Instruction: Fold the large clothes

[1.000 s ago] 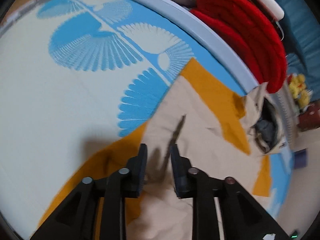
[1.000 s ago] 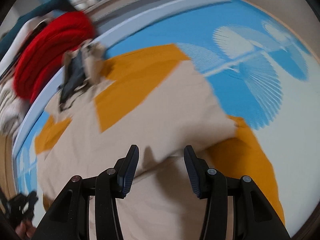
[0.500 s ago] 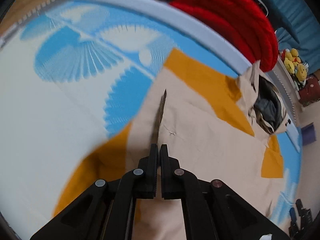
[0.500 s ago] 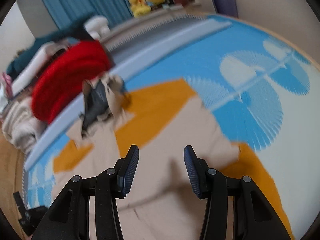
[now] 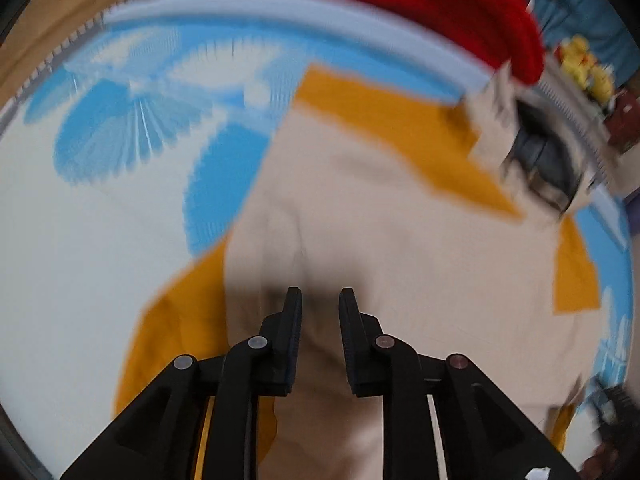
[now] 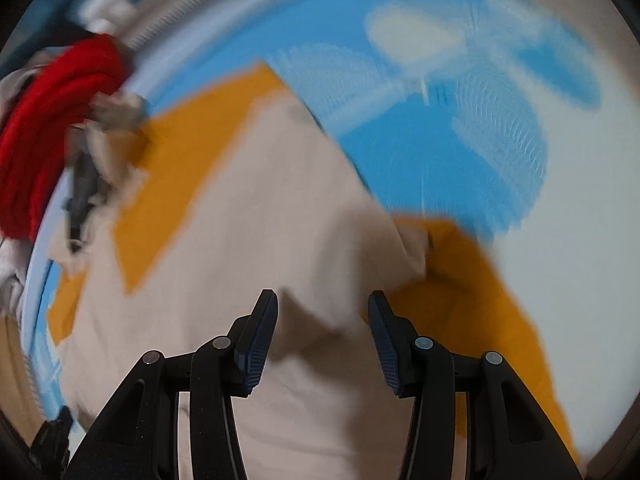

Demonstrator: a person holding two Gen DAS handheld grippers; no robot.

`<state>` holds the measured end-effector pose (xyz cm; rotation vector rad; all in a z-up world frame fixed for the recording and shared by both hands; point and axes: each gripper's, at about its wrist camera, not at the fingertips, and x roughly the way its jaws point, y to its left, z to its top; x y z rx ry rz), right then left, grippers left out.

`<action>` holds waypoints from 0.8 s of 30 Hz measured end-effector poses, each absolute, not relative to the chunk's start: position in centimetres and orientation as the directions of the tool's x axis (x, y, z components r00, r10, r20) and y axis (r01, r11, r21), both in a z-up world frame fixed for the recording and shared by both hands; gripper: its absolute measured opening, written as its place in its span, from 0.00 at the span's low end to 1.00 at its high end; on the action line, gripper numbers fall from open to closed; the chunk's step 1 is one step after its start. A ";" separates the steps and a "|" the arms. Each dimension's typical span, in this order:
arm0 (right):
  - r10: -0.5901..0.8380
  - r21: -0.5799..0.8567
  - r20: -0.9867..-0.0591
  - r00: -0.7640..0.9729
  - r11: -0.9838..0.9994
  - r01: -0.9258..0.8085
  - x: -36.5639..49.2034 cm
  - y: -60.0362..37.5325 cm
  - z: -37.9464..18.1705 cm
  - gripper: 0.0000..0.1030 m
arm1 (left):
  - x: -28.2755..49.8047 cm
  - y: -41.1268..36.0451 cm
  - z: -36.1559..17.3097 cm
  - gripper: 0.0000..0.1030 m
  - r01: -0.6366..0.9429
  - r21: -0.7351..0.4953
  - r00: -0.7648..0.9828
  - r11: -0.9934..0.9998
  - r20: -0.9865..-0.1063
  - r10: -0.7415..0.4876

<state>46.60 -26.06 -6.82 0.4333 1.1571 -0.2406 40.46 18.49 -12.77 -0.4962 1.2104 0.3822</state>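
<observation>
I've got the beige-and-mustard garment (image 5: 400, 240) spread on the blue-patterned mat (image 5: 120, 140), my left gripper (image 5: 320, 312) just reopened with jaws empty, right gripper (image 6: 322, 312) open too, so next I'd pinch an edge to fold.

A beige-and-mustard garment (image 5: 400, 220) lies spread on a blue-patterned mat (image 5: 100, 208).

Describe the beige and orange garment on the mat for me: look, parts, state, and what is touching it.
The garment is a large soft cloth piece, beige in the body with mustard-orange panels at its edges, spread mostly flat and lightly creased on the blue-and-white patterned mat. At its far end a bunched part with dark lining lies against the mat's pale border, beside a red knit pile. Near the right gripper a beige flap lies folded over orange. Both views are blurred; no pad visibly presses the cloth.
</observation>
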 end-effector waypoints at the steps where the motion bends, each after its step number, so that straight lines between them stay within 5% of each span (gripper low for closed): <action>1: 0.022 0.200 -0.895 0.446 0.913 0.356 46.6 -25.1 -5.5 0.47 | 40.5 18.3 -13.6 0.18 -0.531 -0.143 0.278 0.835 -0.960 0.013; 6: 0.126 0.230 -0.865 0.485 0.959 0.162 48.0 -21.5 -5.3 0.47 | 40.0 17.6 -11.7 0.19 -0.531 -0.136 0.318 0.836 -0.947 0.048; 14: 0.095 0.161 -0.967 0.237 0.948 0.274 48.0 -23.5 -11.4 0.47 | 40.4 17.0 -9.7 0.23 -0.479 -0.154 0.364 0.864 -0.931 0.036; 24: 0.046 0.084 -0.788 0.614 0.996 0.034 46.7 -18.9 0.9 0.47 | 40.4 13.7 -4.6 0.41 -0.364 -0.095 0.490 0.927 -0.866 0.104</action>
